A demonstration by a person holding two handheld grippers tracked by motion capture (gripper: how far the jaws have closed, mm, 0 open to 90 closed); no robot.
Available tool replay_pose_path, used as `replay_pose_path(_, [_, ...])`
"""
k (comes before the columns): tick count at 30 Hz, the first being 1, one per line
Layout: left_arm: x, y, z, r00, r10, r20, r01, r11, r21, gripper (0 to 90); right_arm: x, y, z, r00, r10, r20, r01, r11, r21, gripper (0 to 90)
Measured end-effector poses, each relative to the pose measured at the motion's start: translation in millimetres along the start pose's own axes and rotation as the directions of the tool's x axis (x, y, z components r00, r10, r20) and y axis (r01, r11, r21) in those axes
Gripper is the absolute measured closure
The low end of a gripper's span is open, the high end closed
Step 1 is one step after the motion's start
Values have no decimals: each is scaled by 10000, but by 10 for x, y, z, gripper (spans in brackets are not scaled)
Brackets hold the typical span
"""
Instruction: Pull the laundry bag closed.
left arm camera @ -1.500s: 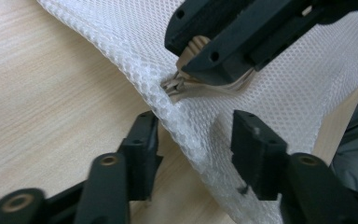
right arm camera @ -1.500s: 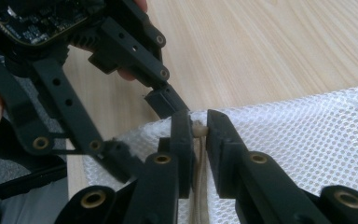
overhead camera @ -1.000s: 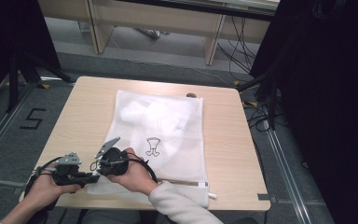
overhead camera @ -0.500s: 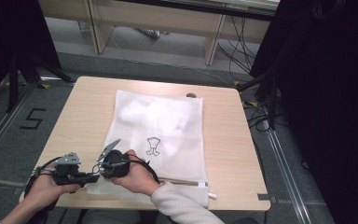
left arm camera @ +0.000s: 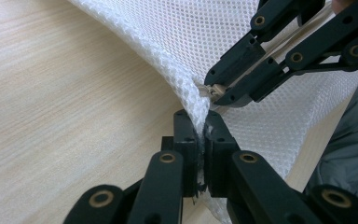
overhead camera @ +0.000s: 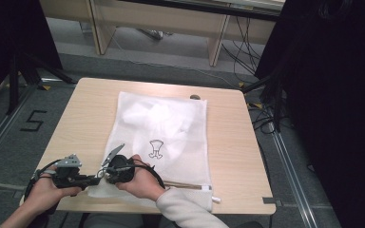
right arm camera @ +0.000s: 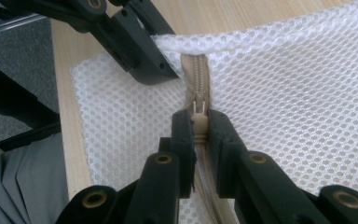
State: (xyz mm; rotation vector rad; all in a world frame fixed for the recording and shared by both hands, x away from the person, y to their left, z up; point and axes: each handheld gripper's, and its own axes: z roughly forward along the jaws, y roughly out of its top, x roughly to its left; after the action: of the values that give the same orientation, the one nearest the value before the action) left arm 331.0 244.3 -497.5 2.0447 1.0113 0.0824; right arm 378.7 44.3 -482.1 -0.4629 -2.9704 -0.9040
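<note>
Clearly soft and limp, the white mesh bag (overhead camera: 164,137) lies mid-frame on the desk (overhead camera: 81,114). Left tongs (left arm camera: 198,140) are clamped on its corner fabric; right tongs (right arm camera: 199,128) are closed on the zipper pull (right arm camera: 199,122), likely the best grip point.

white mesh bag (overhead camera: 164,137), beige zip (right arm camera: 196,81), blk grippers (overhead camera: 100,176)
</note>
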Motion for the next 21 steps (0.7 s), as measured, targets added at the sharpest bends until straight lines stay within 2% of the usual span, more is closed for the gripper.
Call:
replay_pose_path(4, [-12,3,-4,10000,-46,-77,45,10000,-83,851,-2,-31,-1,10000,36,-23,-36,10000,22,823])
replay_pose_path(6, [-11,3,-4,10000,-44,-62,43,10000,-81,851,7,-44,-11,9997,228,-78,-227,9997,62,823])
replay_pose_path(9, [-3,7,-9,10000,-5,5,5,9999,-148,851,-6,-57,-22,9999,65,-100,-65,10000,50,823])
replay_pose_path(13, [-3,10,-15,10000,-12,-5,12,9999,-124,851,-12,-77,-23,9999,85,-67,-85,10000,43,823])
replay_pose_path(14, [-6,8,-13,10000,0,-29,-1,9999,-150,851,-2,-85,-32,9997,257,-51,-256,9996,79,822])
replay_pose_path(21, [-3,7,-14,10000,32,-42,-33,9999,-168,851,-9,-84,-41,9998,181,-44,-181,9998,67,823])
